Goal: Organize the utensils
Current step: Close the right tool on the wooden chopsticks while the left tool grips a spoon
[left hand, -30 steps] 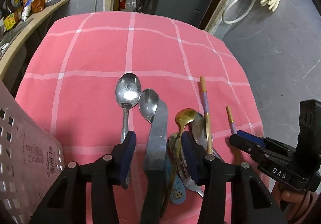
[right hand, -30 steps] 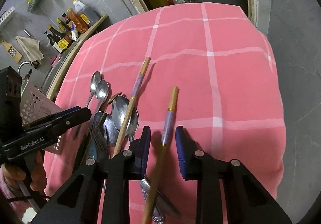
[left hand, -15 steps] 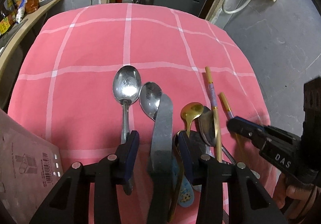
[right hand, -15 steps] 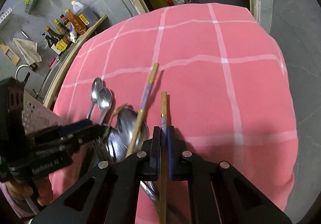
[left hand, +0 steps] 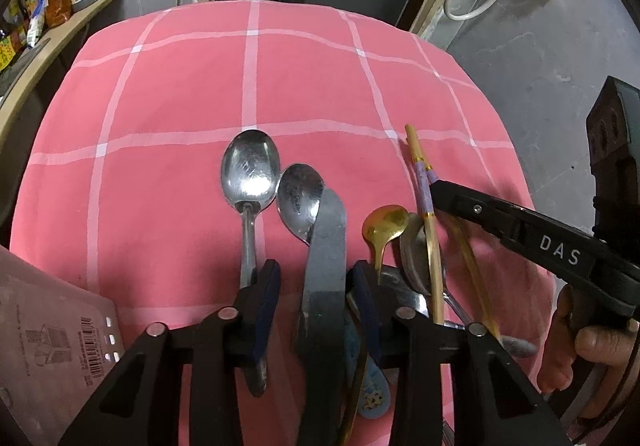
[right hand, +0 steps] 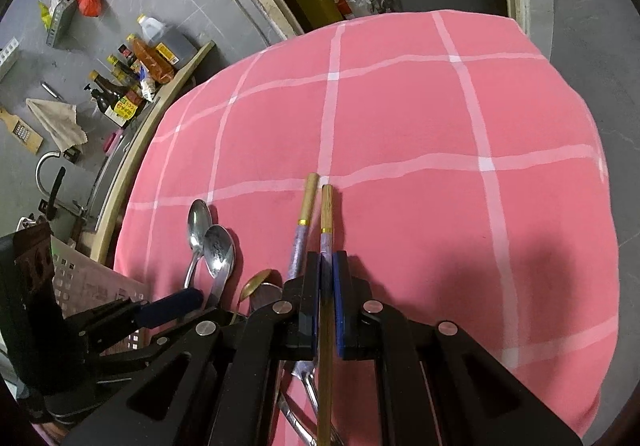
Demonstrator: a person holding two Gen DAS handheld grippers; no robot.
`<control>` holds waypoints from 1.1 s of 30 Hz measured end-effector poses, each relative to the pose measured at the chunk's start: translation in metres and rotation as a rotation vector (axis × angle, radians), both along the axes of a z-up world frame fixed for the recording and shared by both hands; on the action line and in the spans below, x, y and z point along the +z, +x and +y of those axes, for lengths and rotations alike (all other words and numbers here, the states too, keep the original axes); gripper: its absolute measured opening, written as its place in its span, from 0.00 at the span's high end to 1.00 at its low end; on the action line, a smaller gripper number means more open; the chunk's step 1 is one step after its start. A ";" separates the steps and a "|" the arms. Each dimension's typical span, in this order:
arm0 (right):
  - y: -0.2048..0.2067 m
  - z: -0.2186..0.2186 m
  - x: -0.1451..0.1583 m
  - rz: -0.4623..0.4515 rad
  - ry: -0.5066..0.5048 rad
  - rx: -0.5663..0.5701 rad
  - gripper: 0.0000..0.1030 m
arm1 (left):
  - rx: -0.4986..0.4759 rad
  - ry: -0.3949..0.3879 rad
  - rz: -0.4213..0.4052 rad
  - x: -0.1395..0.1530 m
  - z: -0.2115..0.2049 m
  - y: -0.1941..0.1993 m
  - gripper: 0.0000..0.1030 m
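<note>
Cutlery lies on a pink checked cloth [left hand: 180,106]. My left gripper [left hand: 314,286] straddles a grey knife [left hand: 326,246]; its jaws are closing, with a gap still showing between the left pad and the blade. A big steel spoon [left hand: 250,166] and a smaller one [left hand: 298,194] lie left of the knife, a gold spoon [left hand: 384,222] right of it. My right gripper [right hand: 325,266] is shut on a wooden chopstick [right hand: 326,214] with a purple band. A matching chopstick [right hand: 306,206] lies just left of it, over more spoons. The right gripper's tip [left hand: 436,190] shows in the left wrist view.
A pale perforated basket [left hand: 40,346] stands at the near left edge of the table. A curved shelf with sauce bottles [right hand: 132,86] runs along the left. The cloth drops off to grey floor [left hand: 540,66] on the right. A hand [left hand: 592,342] holds the right gripper.
The right gripper closed on the right-hand chopstick and carried it left, beside the other chopstick. The left jaws narrowed around the knife.
</note>
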State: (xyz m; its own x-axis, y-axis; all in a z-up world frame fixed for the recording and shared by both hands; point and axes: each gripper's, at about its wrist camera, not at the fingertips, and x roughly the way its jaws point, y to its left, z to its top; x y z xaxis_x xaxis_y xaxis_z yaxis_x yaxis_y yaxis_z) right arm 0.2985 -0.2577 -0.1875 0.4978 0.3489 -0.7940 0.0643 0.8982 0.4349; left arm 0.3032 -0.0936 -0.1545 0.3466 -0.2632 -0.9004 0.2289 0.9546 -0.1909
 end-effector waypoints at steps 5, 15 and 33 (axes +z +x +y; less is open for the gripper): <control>0.004 0.004 -0.002 0.004 0.013 0.000 0.94 | 0.008 -0.012 -0.003 0.002 0.001 -0.002 0.78; 0.005 0.004 -0.003 0.009 0.026 0.000 0.94 | 0.016 0.025 -0.014 0.007 0.003 -0.003 0.86; 0.002 -0.002 -0.006 0.015 0.090 0.005 0.94 | 0.058 0.092 -0.028 0.017 0.006 -0.005 0.92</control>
State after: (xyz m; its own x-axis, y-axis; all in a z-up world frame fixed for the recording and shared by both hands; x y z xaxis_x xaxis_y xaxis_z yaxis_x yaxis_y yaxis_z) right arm 0.3005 -0.2594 -0.1933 0.4843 0.4218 -0.7665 0.0667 0.8558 0.5131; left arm 0.2984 -0.0880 -0.1375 0.3842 -0.1587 -0.9095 0.1768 0.9795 -0.0963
